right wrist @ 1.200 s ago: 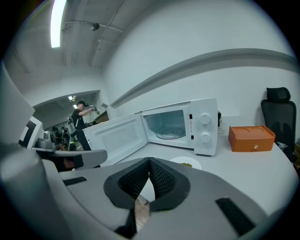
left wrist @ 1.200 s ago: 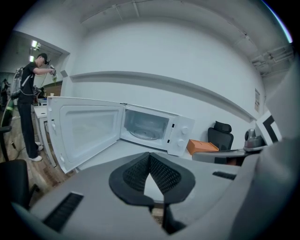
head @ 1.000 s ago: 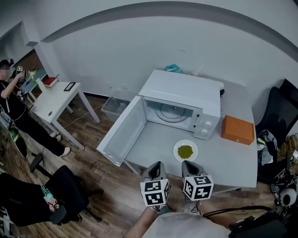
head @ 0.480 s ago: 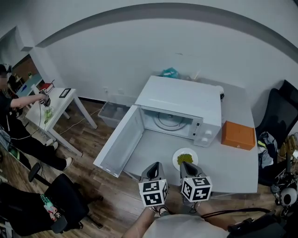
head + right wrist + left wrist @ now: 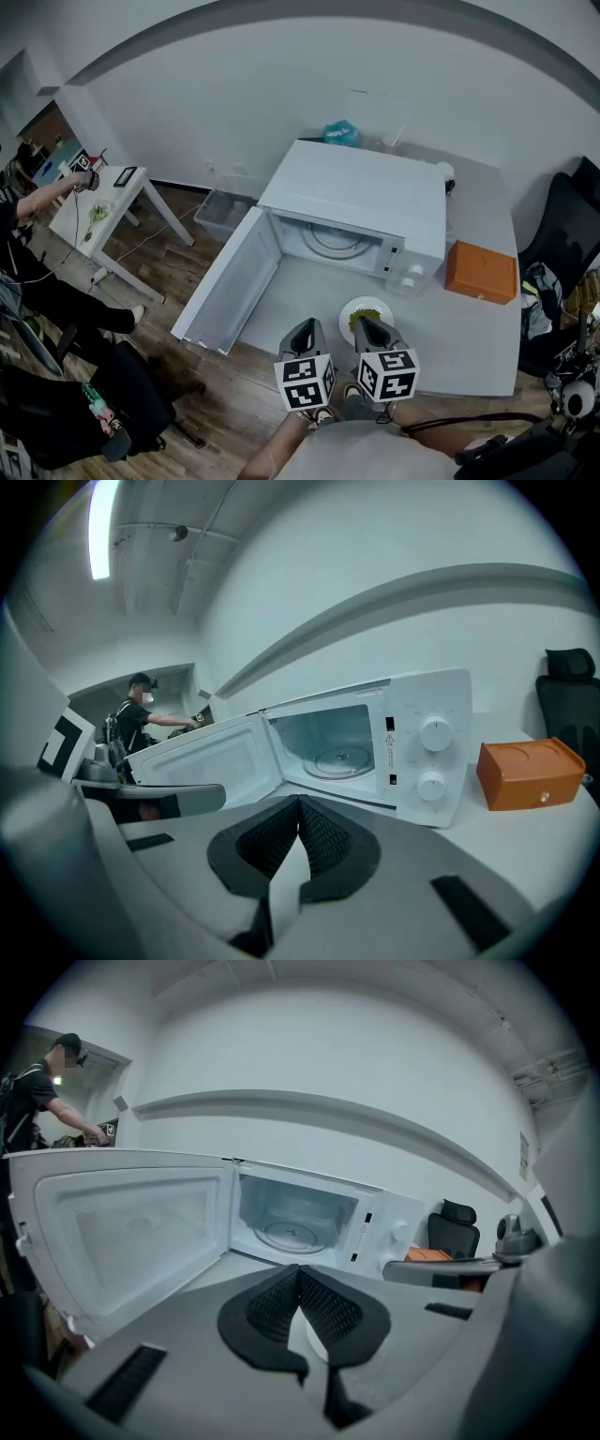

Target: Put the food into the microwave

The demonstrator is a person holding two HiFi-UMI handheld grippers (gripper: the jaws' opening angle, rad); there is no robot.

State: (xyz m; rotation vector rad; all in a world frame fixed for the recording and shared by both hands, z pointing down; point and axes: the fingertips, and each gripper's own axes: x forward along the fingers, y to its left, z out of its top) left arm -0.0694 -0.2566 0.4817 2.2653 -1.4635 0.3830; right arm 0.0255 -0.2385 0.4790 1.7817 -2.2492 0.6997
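The white microwave [image 5: 361, 197] stands on a grey table [image 5: 469, 328] with its door [image 5: 225, 281] swung wide open to the left. Its cavity [image 5: 295, 1218] holds only the glass turntable [image 5: 342, 758]. A white plate [image 5: 364, 307] of green food [image 5: 355, 322] lies on the table in front of the microwave. My right gripper [image 5: 367, 328] hangs over the plate's near edge and hides part of it, jaws shut and empty. My left gripper [image 5: 306, 330] is just left of the plate, also shut on nothing.
An orange box [image 5: 481, 271] sits to the right of the microwave. A black chair [image 5: 562, 225] stands at the far right. A person [image 5: 37, 202] reaches over a white desk [image 5: 103, 202] at the far left. A grey bin [image 5: 220, 214] is on the floor behind the door.
Both grippers have edged forward toward the microwave, and the right one now overlaps the plate. The person at the left has bent and reached over the white desk.
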